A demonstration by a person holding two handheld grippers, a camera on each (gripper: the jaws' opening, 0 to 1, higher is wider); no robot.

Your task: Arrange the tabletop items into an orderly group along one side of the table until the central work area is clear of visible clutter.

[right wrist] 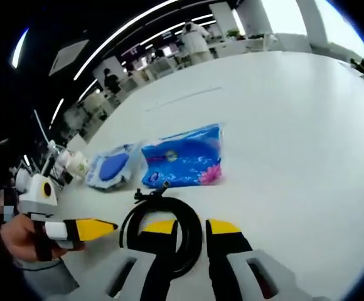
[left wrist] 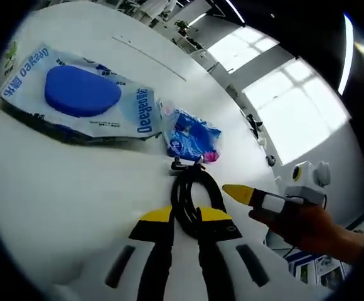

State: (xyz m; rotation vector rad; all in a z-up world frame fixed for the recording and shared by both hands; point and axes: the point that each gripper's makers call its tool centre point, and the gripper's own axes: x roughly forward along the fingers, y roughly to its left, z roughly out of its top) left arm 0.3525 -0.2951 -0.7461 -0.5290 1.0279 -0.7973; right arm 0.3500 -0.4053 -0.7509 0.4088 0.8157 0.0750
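Left gripper view, from the left: a flat pouch point(left wrist: 81, 94) printed with a blue oval, a blue packet point(left wrist: 191, 135), then a black coiled cable point(left wrist: 191, 197) just below the packet. Left gripper point(left wrist: 185, 216) is narrow, touching the coil. Right gripper point(right wrist: 191, 227) is wider, one jaw over the coil.

We note 2 bright windows point(left wrist: 289, 94) beyond the table's far edge, 1 ceiling light strip point(right wrist: 132, 28) overhead, and people point(right wrist: 194, 37) standing among desks in the background. Further detail there is too blurred to record.
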